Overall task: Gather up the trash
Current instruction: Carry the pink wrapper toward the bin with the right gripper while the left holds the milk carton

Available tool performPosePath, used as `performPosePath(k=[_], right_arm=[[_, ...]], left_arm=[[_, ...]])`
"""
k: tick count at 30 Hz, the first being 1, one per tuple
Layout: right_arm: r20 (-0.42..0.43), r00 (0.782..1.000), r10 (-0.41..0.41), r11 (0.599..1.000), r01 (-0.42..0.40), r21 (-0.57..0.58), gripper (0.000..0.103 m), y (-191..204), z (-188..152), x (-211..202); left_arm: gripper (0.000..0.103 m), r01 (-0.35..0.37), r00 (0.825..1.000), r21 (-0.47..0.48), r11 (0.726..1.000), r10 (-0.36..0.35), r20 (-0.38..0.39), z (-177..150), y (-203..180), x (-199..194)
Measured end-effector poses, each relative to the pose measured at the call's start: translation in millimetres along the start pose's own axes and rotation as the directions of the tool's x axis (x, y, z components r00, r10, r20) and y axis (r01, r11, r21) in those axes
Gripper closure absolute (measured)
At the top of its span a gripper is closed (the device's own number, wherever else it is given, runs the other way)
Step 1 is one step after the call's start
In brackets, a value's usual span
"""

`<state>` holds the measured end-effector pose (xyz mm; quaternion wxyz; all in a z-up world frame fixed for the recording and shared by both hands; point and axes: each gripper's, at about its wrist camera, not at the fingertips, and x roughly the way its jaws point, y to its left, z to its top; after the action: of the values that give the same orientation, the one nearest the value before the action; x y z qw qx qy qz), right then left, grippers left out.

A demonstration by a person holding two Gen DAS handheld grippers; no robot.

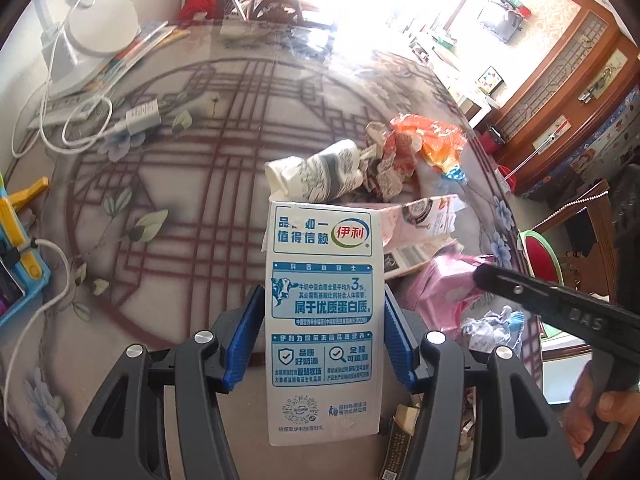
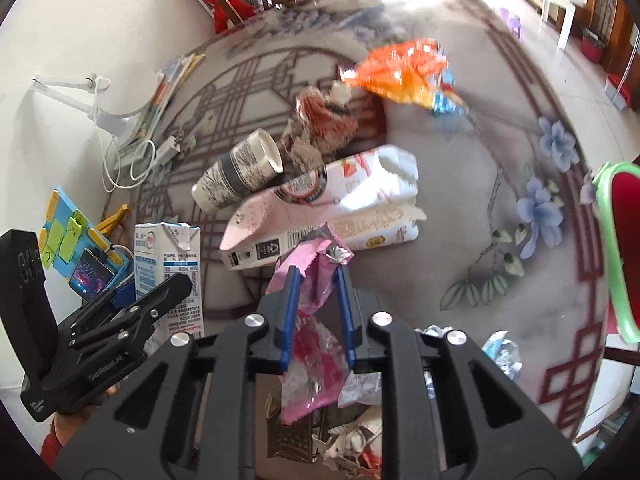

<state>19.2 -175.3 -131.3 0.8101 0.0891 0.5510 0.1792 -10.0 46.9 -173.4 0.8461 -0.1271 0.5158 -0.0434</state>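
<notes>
— On the round table [image 1: 280, 92], what does the left gripper [image 1: 324, 320] have?

— Its blue fingers [image 1: 244, 332] are clamped on either side of a white-and-blue milk carton [image 1: 322, 312], which stands upright between them. From the right wrist view the same carton [image 2: 172, 256] sits at the table's near-left edge, top torn open.

— And the right gripper [image 2: 316, 304]?

— Closed on a pink foil wrapper [image 2: 312, 320] — the crumpled film is pinched between the pads and hangs down below them.

— Where is the other rubbish?

— Just past the wrapper lies a pink-and-white carton [image 2: 320, 208] on its side. Beyond it, a patterned paper cup [image 2: 240, 168] lies tipped over, beside a crumpled brown wad [image 2: 320, 124], with an orange snack bag [image 2: 400, 72] farther back. More scraps [image 2: 352, 432] sit directly under the right gripper.
</notes>
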Motion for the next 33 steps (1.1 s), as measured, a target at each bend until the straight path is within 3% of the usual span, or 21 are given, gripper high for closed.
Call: performPosePath(k=[6, 14, 22, 33], right_arm=[[0.121, 0.992, -0.018, 1.0, 0.02, -0.011, 0.084, 1.8, 6.3, -40.5], [0.254, 0.965, -0.066, 0.998, 0.063, 0.019, 0.084, -9.0, 7.8, -86.7], [0.329, 0.939, -0.101, 0.994, 0.078, 0.081, 0.084, -31.7, 3.8, -119.0], [0.372, 0.915, -0.155, 0.982, 0.102, 0.157, 0.084, -60.3, -8.6, -146.3]], left_arm=[[0.049, 0.009, 0.998, 0.047, 0.999, -0.012, 0.055, 12.2, -19.9, -12.8], [0.049, 0.049, 0.989, 0.111, 0.993, -0.063, 0.135, 32.5, -54.3, -29.4], [0.049, 0.089, 0.976, 0.164, 0.982, -0.119, 0.184, 47.5, -88.5, -41.7], [0.049, 0.131, 0.966, 0.256, 0.958, -0.182, 0.184, 50.6, -136.5, -46.4]])
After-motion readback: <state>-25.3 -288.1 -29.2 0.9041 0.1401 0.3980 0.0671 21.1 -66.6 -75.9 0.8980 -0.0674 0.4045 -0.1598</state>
